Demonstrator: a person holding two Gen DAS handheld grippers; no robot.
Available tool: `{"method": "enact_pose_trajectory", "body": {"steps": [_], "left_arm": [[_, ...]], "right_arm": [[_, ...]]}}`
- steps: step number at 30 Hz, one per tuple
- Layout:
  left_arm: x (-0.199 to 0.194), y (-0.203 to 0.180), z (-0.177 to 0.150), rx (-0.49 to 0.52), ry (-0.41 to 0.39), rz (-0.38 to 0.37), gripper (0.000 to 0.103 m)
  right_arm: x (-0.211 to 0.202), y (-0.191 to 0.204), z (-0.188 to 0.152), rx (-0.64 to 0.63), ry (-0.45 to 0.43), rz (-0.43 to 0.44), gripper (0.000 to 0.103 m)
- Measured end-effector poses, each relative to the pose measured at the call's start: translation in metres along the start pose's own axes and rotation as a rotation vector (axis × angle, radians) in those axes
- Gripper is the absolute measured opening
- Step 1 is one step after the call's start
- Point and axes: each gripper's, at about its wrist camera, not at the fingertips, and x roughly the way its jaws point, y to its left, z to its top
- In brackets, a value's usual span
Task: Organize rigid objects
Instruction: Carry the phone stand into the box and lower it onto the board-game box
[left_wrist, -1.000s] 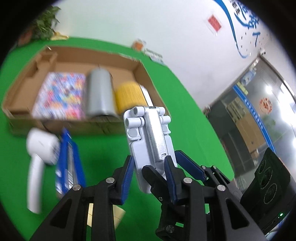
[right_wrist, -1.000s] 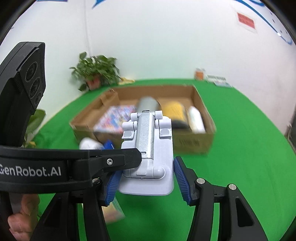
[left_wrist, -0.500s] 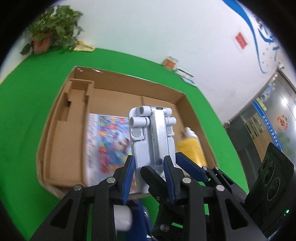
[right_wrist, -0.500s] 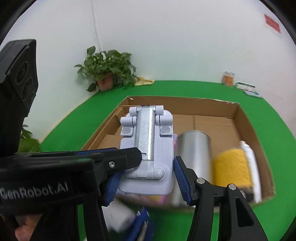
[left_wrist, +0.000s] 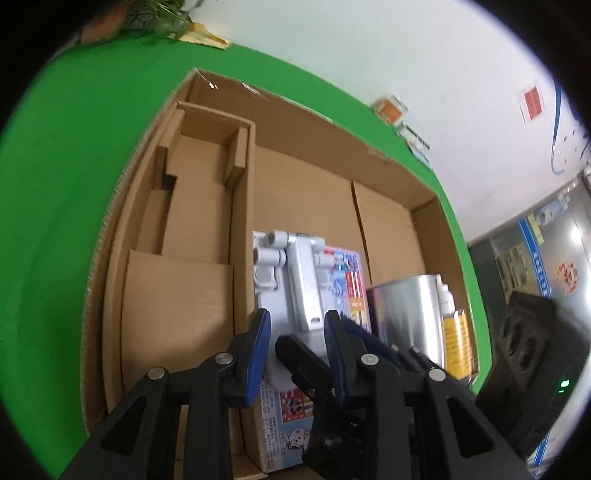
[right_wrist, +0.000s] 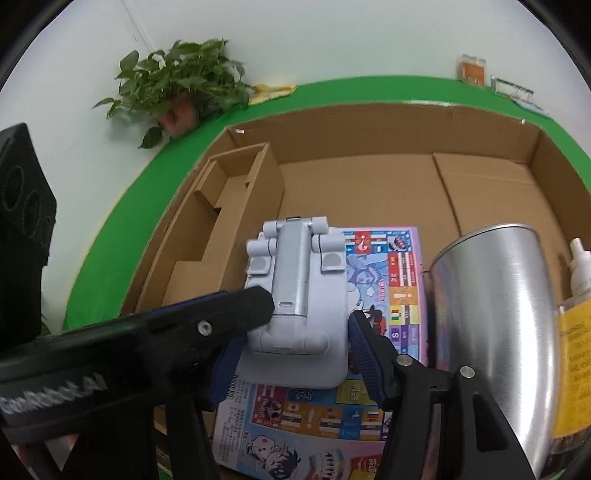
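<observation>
Both grippers hold one light grey folding stand (left_wrist: 295, 284) (right_wrist: 299, 306) over the open cardboard box (left_wrist: 306, 122) (right_wrist: 369, 122). My left gripper (left_wrist: 297, 332) is shut on its near end. My right gripper (right_wrist: 295, 354) grips its wide base from both sides. The stand hangs just above a colourful flat game box (left_wrist: 351, 280) (right_wrist: 391, 291) lying on the box floor. A shiny metal can (left_wrist: 406, 314) (right_wrist: 495, 317) lies to the right of it, then a yellow-labelled bottle (left_wrist: 456, 332) (right_wrist: 574, 332).
A cardboard insert with slots (left_wrist: 199, 206) (right_wrist: 218, 225) fills the left side of the box. Bare cardboard floor (right_wrist: 369, 195) lies behind the game box. A potted plant (right_wrist: 177, 85) stands on the green table (left_wrist: 74, 166) against the wall. Small items (right_wrist: 472, 68) sit at the far edge.
Both grippers carried the stand forward from in front of the box to over it and lowered it toward the game box. The white hair dryer and blue item have left view.
</observation>
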Motion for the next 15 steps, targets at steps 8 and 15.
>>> {"method": "enact_pose_trajectory", "body": {"steps": [8,15], "left_arm": [[-0.045,0.000,-0.012,0.005,-0.124,0.054,0.028],[-0.094,-0.027,-0.043,0.097,-0.313,0.162,0.034]], "right_arm": [[-0.005,-0.004,-0.006,-0.002,0.017,0.020,0.056],[-0.047,-0.003,-0.025,-0.065,-0.046,0.026,0.078]]}}
